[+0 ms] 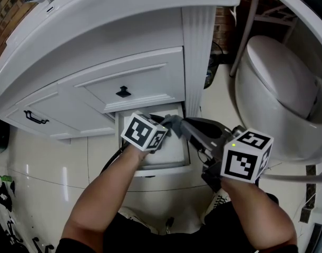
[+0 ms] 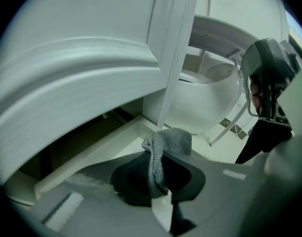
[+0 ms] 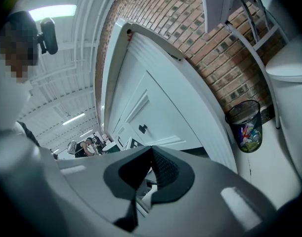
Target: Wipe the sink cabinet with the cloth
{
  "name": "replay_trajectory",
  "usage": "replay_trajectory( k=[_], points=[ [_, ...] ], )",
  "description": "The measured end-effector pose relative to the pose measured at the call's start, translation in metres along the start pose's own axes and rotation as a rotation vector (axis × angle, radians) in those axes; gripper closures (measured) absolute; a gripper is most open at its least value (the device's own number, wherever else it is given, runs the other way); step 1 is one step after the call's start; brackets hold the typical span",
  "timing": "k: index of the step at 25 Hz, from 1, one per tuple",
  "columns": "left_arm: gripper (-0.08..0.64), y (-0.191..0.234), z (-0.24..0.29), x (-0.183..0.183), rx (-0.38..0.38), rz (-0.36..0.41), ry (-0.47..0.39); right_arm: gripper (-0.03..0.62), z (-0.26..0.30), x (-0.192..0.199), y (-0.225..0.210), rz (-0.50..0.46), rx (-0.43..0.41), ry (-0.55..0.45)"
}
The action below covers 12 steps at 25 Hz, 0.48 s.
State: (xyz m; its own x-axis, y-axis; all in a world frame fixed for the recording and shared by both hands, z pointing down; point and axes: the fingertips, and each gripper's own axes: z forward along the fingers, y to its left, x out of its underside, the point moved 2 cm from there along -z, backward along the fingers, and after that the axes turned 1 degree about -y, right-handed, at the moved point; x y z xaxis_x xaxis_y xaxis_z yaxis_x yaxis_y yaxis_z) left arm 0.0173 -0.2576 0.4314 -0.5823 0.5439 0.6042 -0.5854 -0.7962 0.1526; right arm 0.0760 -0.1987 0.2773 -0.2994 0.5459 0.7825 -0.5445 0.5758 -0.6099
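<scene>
The white sink cabinet (image 1: 134, 83) fills the upper left of the head view, and its bottom drawer (image 1: 166, 154) is pulled out. My left gripper (image 1: 163, 128) is over that drawer, shut on a grey cloth (image 1: 171, 123). In the left gripper view the cloth (image 2: 173, 139) is pinched between the jaws (image 2: 157, 174) and bunches out past the tips, just below a drawer front (image 2: 76, 68). My right gripper (image 1: 183, 126) reaches in from the right, its tips close beside the cloth. In its own view the right gripper (image 3: 151, 170) is shut with nothing in it, facing the cabinet front (image 3: 155, 107).
A white toilet (image 1: 279, 83) stands right of the cabinet, also seen in the left gripper view (image 2: 210, 93). A mesh waste bin (image 3: 245, 126) sits by the brick wall (image 3: 190, 28). A black drawer knob (image 1: 123, 92) and a black handle (image 1: 35, 118) stick out. Pale tiled floor lies below.
</scene>
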Motion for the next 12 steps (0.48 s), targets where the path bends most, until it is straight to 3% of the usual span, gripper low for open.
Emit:
replay_trajectory(
  k=[5,12],
  points=[
    [0.522,0.019,-0.023,0.011,-0.055,-0.026,-0.017,0.588,0.003,0.001,0.001,-0.002,-0.008,0.006],
    [0.523,0.08,-0.069,0.044,-0.21,-0.125,-0.047,0.588,0.008,0.006,0.003,-0.004,-0.012,0.023]
  ],
)
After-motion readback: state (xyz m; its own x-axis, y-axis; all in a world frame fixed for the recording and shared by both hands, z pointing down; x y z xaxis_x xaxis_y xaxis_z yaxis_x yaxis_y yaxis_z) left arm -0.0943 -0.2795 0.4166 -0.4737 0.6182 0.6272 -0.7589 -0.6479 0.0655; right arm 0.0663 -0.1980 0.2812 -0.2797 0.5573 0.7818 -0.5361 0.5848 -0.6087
